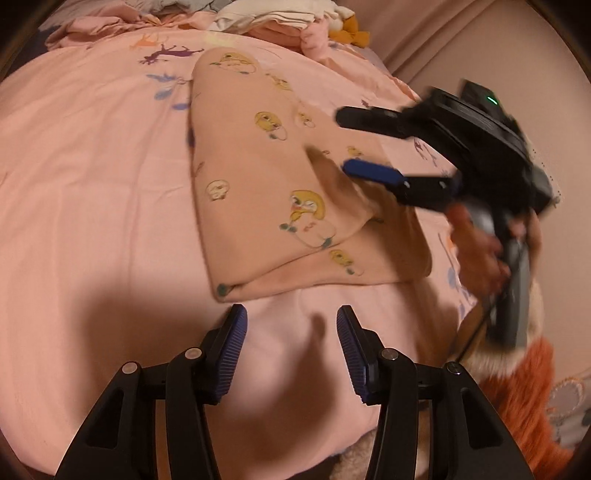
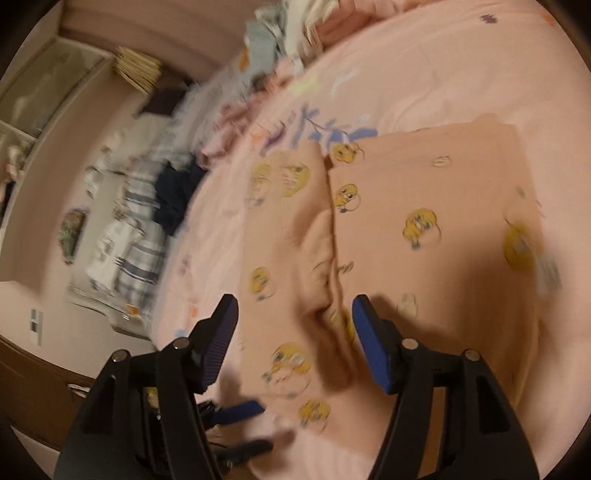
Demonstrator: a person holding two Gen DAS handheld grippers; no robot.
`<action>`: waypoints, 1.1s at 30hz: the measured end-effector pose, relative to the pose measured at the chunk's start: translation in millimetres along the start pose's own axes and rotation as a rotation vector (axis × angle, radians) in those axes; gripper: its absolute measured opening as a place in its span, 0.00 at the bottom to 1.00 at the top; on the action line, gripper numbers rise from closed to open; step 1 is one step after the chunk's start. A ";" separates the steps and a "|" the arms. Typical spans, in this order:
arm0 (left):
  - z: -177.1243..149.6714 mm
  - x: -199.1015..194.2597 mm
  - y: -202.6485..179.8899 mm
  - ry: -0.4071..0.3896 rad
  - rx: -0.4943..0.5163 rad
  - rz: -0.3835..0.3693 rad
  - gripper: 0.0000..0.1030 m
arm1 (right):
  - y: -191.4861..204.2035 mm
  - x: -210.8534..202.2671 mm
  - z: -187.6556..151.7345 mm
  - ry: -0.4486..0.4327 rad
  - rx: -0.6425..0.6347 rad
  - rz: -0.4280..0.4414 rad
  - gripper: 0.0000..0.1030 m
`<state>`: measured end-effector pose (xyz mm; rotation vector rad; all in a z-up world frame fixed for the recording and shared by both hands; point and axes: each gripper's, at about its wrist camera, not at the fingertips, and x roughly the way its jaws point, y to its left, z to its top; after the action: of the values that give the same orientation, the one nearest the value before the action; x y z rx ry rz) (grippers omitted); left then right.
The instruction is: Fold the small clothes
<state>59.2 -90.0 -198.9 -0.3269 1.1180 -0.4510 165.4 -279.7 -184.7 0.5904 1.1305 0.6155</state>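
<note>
A peach garment (image 1: 258, 184) printed with yellow cartoon figures lies folded on the pink bedsheet (image 1: 92, 184). In the right wrist view the garment (image 2: 424, 221) shows a fold seam running down its middle. My left gripper (image 1: 291, 314) is open just short of the garment's near corner, with only sheet between its pads. My right gripper (image 1: 342, 142) hovers open over the garment's right part, held by a person's hand (image 1: 480, 251). From its own camera the right gripper (image 2: 294, 306) straddles the seam with nothing pinched. The left gripper (image 2: 258, 428) shows at the lower left there.
A heap of unfolded clothes (image 1: 280, 18) lies at the far end of the bed, with a mustard piece (image 1: 351, 33) beside it. An orange fluffy item (image 1: 517, 387) sits at the lower right. More clothes (image 2: 147, 206) pile up along the bed's edge near a shelf (image 2: 48, 85).
</note>
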 end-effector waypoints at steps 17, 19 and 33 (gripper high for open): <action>-11.3 -0.9 10.6 -0.075 0.003 -0.036 0.48 | -16.3 49.8 34.6 0.032 0.052 0.145 0.47; -10.1 -0.3 10.1 -0.078 -0.002 -0.041 0.48 | -21.3 48.8 33.4 0.024 0.069 0.170 0.40; -0.4 7.0 1.0 -0.107 -0.063 0.033 0.48 | -3.9 0.8 19.0 -0.157 0.022 0.204 0.08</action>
<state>61.6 -92.7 -205.1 -0.3827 1.0334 -0.3655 184.1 -284.1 -182.1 0.7656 0.9374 0.7191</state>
